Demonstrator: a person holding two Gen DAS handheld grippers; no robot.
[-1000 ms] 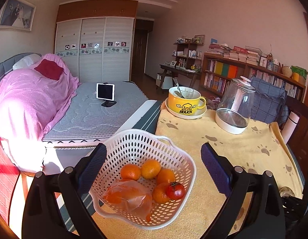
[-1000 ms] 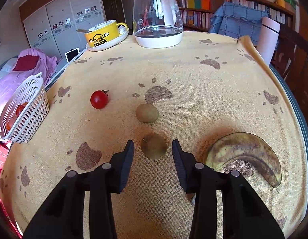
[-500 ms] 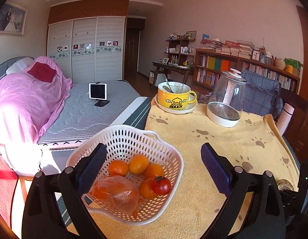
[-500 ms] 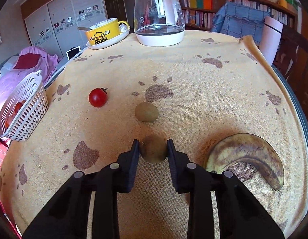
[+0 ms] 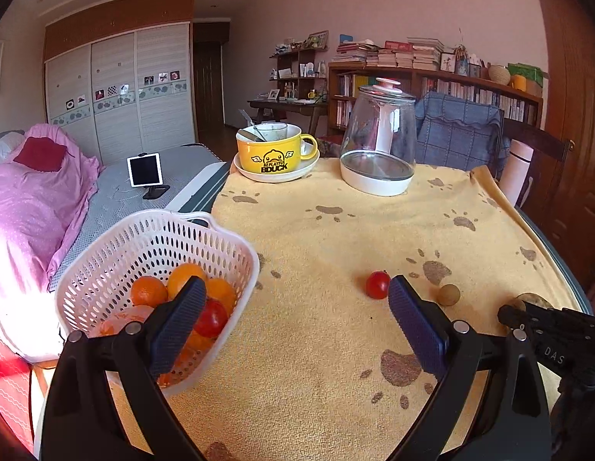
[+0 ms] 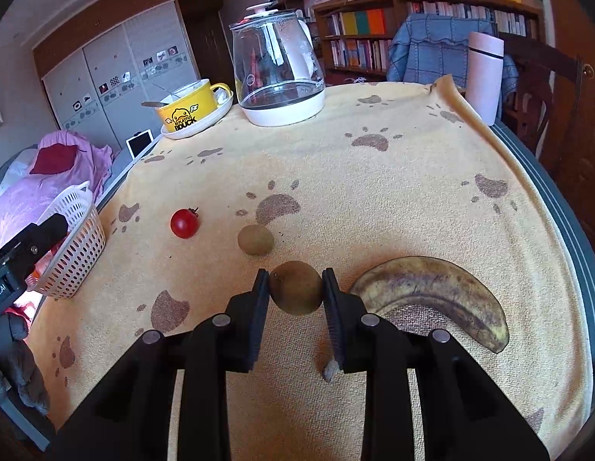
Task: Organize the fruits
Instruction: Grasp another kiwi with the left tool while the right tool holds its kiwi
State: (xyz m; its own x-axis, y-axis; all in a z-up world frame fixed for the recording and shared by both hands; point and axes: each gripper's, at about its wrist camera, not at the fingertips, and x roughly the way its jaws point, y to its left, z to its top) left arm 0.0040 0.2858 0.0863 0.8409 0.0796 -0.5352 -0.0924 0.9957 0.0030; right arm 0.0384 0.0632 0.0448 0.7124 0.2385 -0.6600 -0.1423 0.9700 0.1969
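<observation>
My right gripper (image 6: 295, 290) is shut on a brown kiwi (image 6: 296, 287), held just above the yellow paw-print cloth (image 6: 374, 192). A second kiwi (image 6: 255, 239) and a red tomato (image 6: 184, 223) lie just beyond it, and a dark overripe banana (image 6: 432, 288) lies to its right. My left gripper (image 5: 293, 307) is open with nothing between its fingers, hovering to the right of the white basket (image 5: 105, 253), which holds several oranges (image 5: 148, 290), a tomato (image 5: 211, 318) and a plastic bag. The left wrist view also shows the loose tomato (image 5: 377, 285) and kiwi (image 5: 449, 294).
A yellow duck mug on a saucer (image 6: 191, 109) and a glass kettle (image 6: 278, 73) stand at the far side of the table. A pale pink flask (image 6: 485, 77) and a chair are at the far right. A bed lies beyond the left table edge.
My right gripper closed on the near kiwi and lifted it slightly. My left gripper swung right, so the basket slid to the left of its view.
</observation>
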